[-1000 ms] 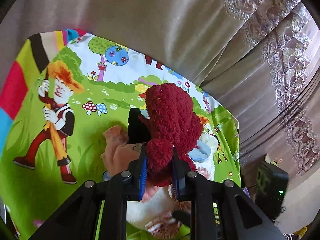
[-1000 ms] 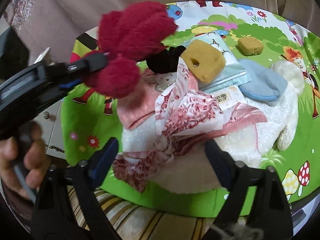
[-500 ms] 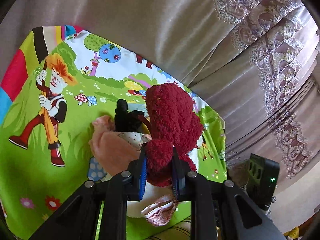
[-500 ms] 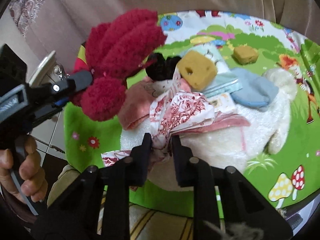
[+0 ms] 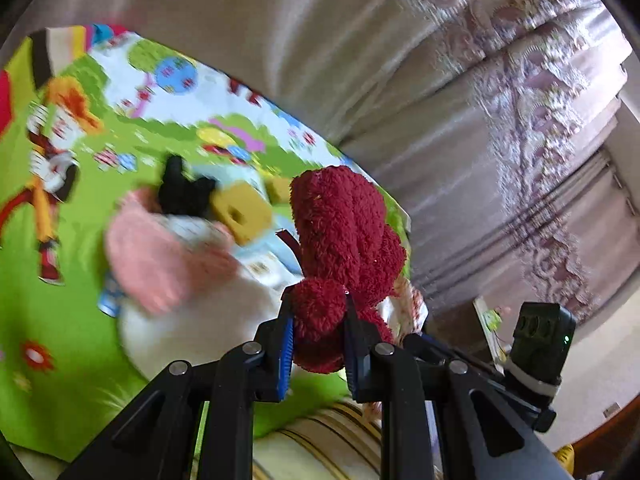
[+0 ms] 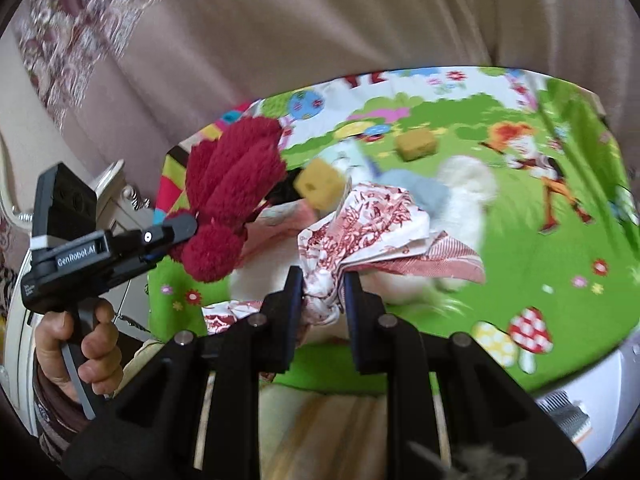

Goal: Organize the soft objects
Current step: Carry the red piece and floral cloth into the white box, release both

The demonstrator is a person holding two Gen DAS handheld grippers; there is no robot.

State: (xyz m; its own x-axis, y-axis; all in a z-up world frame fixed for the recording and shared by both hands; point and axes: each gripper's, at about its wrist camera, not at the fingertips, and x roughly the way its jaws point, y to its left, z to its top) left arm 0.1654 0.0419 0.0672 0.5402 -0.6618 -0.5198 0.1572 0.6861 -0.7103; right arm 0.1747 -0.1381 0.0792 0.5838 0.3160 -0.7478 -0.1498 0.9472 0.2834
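My left gripper (image 5: 318, 322) is shut on a dark red fluffy soft item (image 5: 344, 232), held up above the cartoon-printed mat (image 5: 60, 320). In the right wrist view the same red fluffy item (image 6: 232, 184) hangs at the left in the left gripper (image 6: 176, 236), which a person's hand (image 6: 86, 344) grips. My right gripper (image 6: 322, 280) is shut on a bunched white cloth with a red print (image 6: 364, 224), lifting it off the pile. The pile holds a white furry item (image 6: 464, 184), a pink cloth (image 5: 160, 256), a black item (image 5: 180, 196), a pale blue piece (image 6: 424, 192) and a yellow sponge block (image 6: 320, 184).
A second yellow sponge block (image 6: 416, 144) lies apart on the mat (image 6: 560, 280) further back. Beige patterned curtains (image 5: 480, 120) hang behind the mat. A striped cushion (image 5: 320, 448) lies at the mat's near edge. White furniture (image 6: 120, 196) stands at the left.
The right gripper closed on the red-printed white cloth and has lifted it. The left gripper, still holding the red fluffy item, has drawn back and the pile sits lower and further left in its view.
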